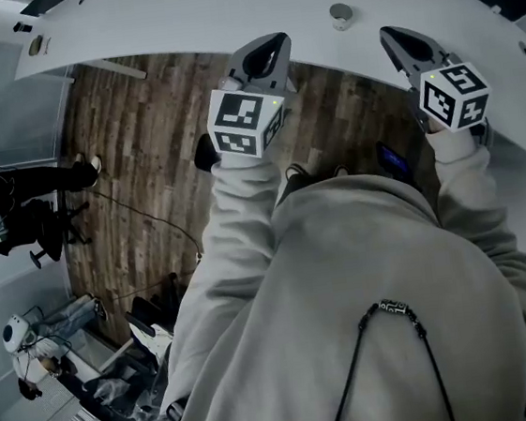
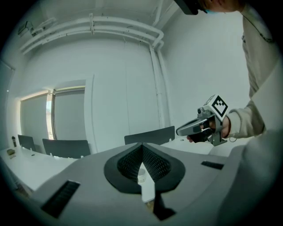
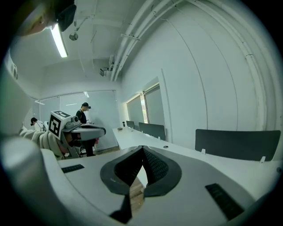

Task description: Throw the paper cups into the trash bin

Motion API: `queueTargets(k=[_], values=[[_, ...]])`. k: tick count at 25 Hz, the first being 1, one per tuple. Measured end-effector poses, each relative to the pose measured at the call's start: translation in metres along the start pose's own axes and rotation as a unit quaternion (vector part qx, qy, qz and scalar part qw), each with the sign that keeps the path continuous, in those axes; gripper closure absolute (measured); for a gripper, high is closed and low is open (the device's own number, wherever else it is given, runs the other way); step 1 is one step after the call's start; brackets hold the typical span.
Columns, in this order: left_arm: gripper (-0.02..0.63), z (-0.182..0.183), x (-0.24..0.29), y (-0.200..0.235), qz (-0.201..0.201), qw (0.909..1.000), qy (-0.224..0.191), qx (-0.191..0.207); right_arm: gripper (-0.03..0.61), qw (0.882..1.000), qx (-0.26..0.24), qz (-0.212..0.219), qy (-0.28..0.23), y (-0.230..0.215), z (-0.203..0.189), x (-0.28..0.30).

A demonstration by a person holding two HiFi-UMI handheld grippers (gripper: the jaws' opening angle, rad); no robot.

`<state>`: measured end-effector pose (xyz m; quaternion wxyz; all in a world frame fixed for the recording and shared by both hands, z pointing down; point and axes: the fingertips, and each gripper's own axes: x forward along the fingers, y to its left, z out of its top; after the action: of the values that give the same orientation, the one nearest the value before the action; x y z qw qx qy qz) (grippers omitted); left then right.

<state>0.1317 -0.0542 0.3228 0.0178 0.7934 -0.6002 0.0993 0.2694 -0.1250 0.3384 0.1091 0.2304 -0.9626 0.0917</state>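
**One cup on the table, two empty grippers held toward it**

Nearest the head camera is the person's grey hoodie (image 1: 371,334), which fills the lower frame. One dark drawstring (image 1: 392,309) loops across its back, and two sleeves reach forward from it.

At far left, over the wood floor (image 1: 142,143), there are two other people: one in dark clothes (image 1: 15,190) and a second lower down (image 1: 23,341).

The left gripper (image 1: 268,48) is next, with one marker cube (image 1: 245,120) on it. In the left gripper view its two jaws are together at the tips, with nothing between the pads. A small pale shape that may be the cup shows through the gap below them. That view also shows three dark chair backs (image 2: 66,148) behind the table.

One paper cup (image 1: 342,15) stands upright on the long white table (image 1: 222,16). It is ahead of both grippers, between their lines, and apart from each.

The right gripper (image 1: 400,43) carries the second marker cube (image 1: 454,93). In the right gripper view its two jaws are also closed tip to tip on nothing. Both grippers hang over the table's near edge, well apart from each other and pointing almost level.
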Motion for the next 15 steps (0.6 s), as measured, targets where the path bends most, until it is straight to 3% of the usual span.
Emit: queueTargets(k=[7,15], values=[[0.620,0.017,0.042,0.006,-0.037,0.9987,-0.027,0.020,0.560,0.999,-0.005,-0.028,-0.015,-0.030,0.011,0.006],[0.620,0.019,0.128,0.040,-0.088,0.9948,-0.047,0.020,0.560,0.998,-0.014,-0.054,-0.010,-0.072,0.025,0.052]])
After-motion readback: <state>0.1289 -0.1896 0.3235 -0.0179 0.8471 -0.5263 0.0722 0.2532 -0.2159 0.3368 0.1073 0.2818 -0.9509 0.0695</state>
